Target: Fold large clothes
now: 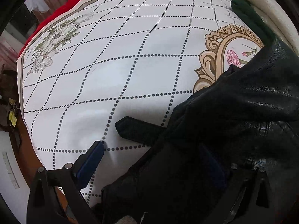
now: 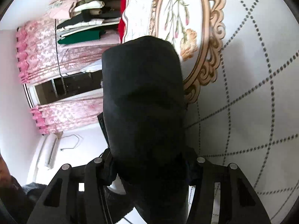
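Black glossy leather-look jacket (image 1: pixel 243 100) lies bunched on the white cloth with a dotted diamond grid (image 1: pixel 104 74), near the ornate gold-framed flower print (image 1: pixel 220 56). The cloth covers what looks like a bed; I cannot say for sure.

Left gripper (image 1: pixel 149 160) points steeply down at the jacket's edge. Its left blue-padded finger (image 1: pixel 93 158) stands bare over the cloth; the other finger is buried under black fabric. A flat black strap-like piece (image 1: pixel 138 130) juts out onto the cloth. Whether the jaws pinch anything, I cannot tell.

Right gripper (image 2: pixel 149 169) points nearly level, with a thick roll of black fabric, likely a sleeve (image 2: pixel 143 93), running between its fingers and out ahead. Fabric fills the gap and bulges against both sides, so it reads as clamped on the sleeve, held clear of the cloth.

Judgement: sleeve is raised so it can be laid across the body; left side pins the hem so the jacket does not drag.

Background: pink curtains (image 2: pixel 56 43), stacked folded clothes (image 2: pixel 87 16)
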`<state>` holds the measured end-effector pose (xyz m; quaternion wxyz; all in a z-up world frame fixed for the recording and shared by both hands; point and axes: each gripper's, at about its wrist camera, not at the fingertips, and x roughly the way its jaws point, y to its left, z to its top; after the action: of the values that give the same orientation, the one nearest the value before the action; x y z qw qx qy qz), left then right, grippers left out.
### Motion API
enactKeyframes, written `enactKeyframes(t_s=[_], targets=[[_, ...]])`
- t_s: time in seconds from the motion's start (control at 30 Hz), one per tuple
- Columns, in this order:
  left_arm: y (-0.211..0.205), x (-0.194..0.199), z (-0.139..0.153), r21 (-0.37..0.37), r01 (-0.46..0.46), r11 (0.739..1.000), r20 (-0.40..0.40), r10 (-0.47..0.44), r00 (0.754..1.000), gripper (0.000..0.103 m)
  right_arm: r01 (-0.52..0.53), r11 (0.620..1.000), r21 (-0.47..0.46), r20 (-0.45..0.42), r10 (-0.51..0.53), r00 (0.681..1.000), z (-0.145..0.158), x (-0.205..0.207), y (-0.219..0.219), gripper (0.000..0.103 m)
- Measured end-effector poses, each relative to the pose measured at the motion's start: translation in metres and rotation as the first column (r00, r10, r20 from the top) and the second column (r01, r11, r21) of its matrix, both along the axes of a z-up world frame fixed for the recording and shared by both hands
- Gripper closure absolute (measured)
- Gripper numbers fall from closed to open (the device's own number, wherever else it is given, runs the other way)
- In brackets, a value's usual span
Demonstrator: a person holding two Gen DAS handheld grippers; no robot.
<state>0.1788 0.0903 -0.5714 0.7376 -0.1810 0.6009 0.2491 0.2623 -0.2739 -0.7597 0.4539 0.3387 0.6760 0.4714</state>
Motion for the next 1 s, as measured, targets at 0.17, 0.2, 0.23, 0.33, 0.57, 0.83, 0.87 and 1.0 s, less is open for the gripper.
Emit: enactKeyframes(t_s=[0.17, 0.2, 0.23, 0.33, 0.57, 0.83, 0.87, 1.0], targets=[[0.001, 0.001, 0.000, -0.027, -0.003, 1.000, 0.026, 0.004, 1.000, 0.000, 0.074, 0.987, -0.144, -0.055, -0.082, 0.995, -0.051, 0.009, 0.007, 0.030], [-0.001, 0.002, 0.002, -0.010, 0.000, 1.000, 0.016, 0.000, 1.000, 0.000, 0.084, 0.987, -0.135, -0.052, -0.092, 0.994, -0.057, 0.009, 0.009, 0.030], [-0.001, -0.002, 0.005, 0.000, -0.005, 1.000, 0.012, 0.005, 1.000, 0.000, 0.099, 0.985, -0.138, -0.030, -0.105, 0.994, -0.053, 0.007, 0.010, 0.038], [0.001, -0.016, 0.029, -0.011, -0.061, 0.998, 0.045, 0.061, 0.997, 0.000, 0.193, 0.961, -0.198, 0.017, -0.194, 0.981, -0.033, -0.008, 0.002, 0.052], [0.002, -0.086, 0.068, -0.167, -0.248, 0.954, 0.132, 0.270, 0.954, 0.000, 0.420, 0.861, -0.287, 0.042, -0.426, 0.904, -0.008, -0.046, -0.070, 0.048], [-0.011, -0.064, 0.014, -0.394, -0.299, 0.869, 0.156, 0.384, 0.910, 0.002, 0.326, 0.912, -0.247, 0.082, -0.316, 0.945, -0.036, -0.054, -0.079, 0.012], [-0.012, -0.062, 0.017, -0.366, -0.302, 0.881, 0.181, 0.385, 0.905, 0.020, 0.317, 0.917, -0.242, 0.078, -0.308, 0.948, -0.039, -0.051, -0.079, 0.012], [-0.026, -0.040, 0.041, -0.224, -0.230, 0.947, 0.242, 0.283, 0.928, 0.076, 0.344, 0.912, -0.226, 0.098, -0.330, 0.939, -0.036, -0.049, -0.079, 0.044]])
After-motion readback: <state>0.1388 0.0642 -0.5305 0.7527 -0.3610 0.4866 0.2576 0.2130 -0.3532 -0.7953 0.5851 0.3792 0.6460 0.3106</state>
